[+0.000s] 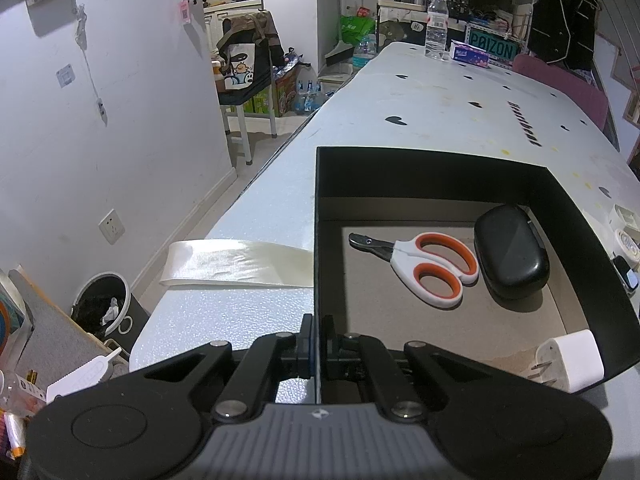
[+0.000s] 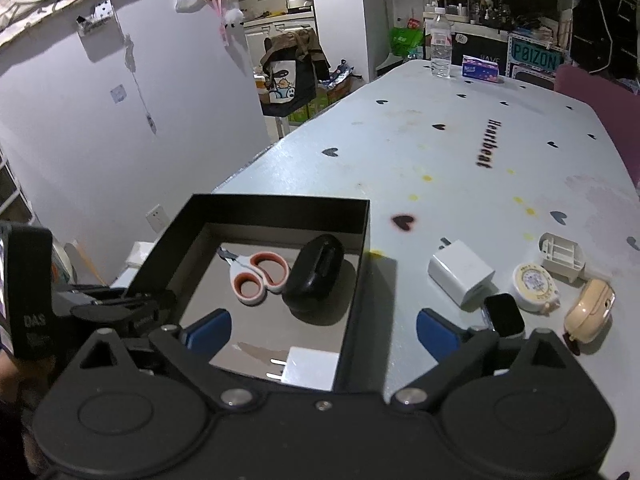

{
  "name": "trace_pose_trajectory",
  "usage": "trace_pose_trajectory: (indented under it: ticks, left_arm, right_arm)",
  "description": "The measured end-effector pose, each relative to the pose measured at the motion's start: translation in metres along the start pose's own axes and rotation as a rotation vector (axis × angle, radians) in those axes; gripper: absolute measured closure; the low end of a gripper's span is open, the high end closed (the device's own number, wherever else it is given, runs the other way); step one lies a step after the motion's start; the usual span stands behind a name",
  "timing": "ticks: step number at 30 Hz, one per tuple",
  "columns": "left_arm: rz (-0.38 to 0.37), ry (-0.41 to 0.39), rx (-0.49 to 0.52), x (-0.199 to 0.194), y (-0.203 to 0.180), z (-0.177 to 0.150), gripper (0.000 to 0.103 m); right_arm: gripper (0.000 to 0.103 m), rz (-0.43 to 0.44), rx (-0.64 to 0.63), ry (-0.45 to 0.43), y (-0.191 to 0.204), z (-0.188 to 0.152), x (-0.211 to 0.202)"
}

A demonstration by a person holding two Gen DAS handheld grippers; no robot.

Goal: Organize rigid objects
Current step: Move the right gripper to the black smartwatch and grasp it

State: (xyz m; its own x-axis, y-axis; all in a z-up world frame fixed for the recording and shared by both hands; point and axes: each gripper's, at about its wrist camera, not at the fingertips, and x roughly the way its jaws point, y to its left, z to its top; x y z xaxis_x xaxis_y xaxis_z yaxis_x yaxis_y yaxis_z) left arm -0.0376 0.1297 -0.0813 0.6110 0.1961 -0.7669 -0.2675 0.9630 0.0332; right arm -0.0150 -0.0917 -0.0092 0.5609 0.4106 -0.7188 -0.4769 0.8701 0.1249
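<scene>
Clamped on the black box's (image 1: 440,168) near-left wall, the left gripper (image 1: 316,344) steadies it. Right gripper (image 2: 324,328), jaws apart and empty, should next reach the white charger (image 2: 460,272) on the table (image 2: 440,160), beside the box.

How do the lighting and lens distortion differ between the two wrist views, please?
Left wrist view: strong fisheye bending of the table edge; glare on the tape strip; the black box interior is dim.
Right wrist view: same curvature, dark corners, soft shadows beside the white charger; slightly blurred throughout.
</scene>
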Motion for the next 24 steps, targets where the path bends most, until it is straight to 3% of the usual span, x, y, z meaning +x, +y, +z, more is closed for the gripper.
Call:
trace_pose_trajectory:
  ticks: [12, 24]
  left_arm:
    - [-0.001, 0.0, -0.001, 0.0, 0.0, 0.0, 0.102]
    - [-0.001, 0.002, 0.0, 0.001, 0.0, 0.0, 0.102]
  right_arm:
    - [0.0, -0.026, -0.013, -0.027, -0.004, -0.003, 0.0]
    - [0.0, -0.24, 0.194, 0.012, -0.085, 0.0, 0.015]
